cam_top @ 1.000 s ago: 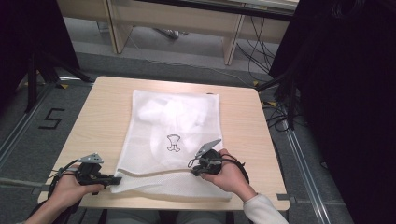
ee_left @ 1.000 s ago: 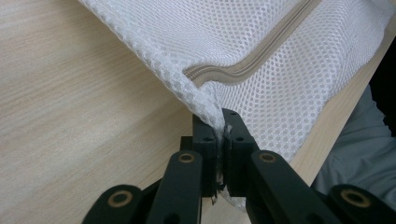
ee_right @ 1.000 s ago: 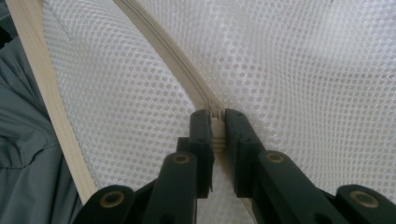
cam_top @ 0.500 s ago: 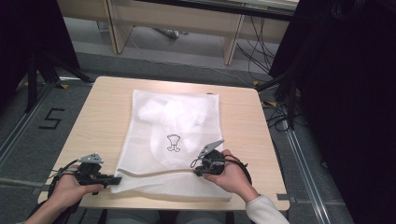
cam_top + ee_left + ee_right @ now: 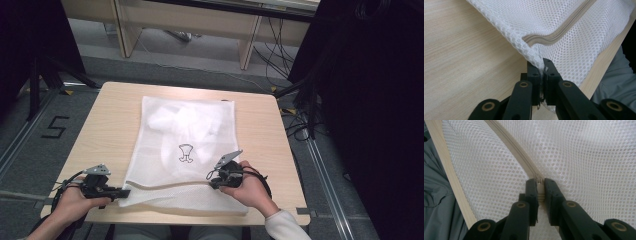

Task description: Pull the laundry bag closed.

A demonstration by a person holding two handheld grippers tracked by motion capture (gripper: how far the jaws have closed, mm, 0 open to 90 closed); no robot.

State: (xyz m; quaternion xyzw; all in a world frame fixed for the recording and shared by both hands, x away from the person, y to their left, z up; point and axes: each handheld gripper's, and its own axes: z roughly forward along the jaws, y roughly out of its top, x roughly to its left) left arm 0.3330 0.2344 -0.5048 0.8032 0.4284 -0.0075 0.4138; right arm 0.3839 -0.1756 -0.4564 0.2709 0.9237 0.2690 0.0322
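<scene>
contents of the white mesh bag blurred behind netting, zipper partly hidden between black jaws

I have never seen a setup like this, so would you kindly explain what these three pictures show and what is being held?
A person works at a light wooden table with a two-jaw tool in each hand. The high view looks down from above; the other two views come from cameras riding on each tool. A white mesh zippered laundry bag lies flat on the table. The left hand-held gripper is shut on the bag's corner fabric. The right hand-held gripper is shut on the bag's beige zipper, seemingly at its slider.
</scene>
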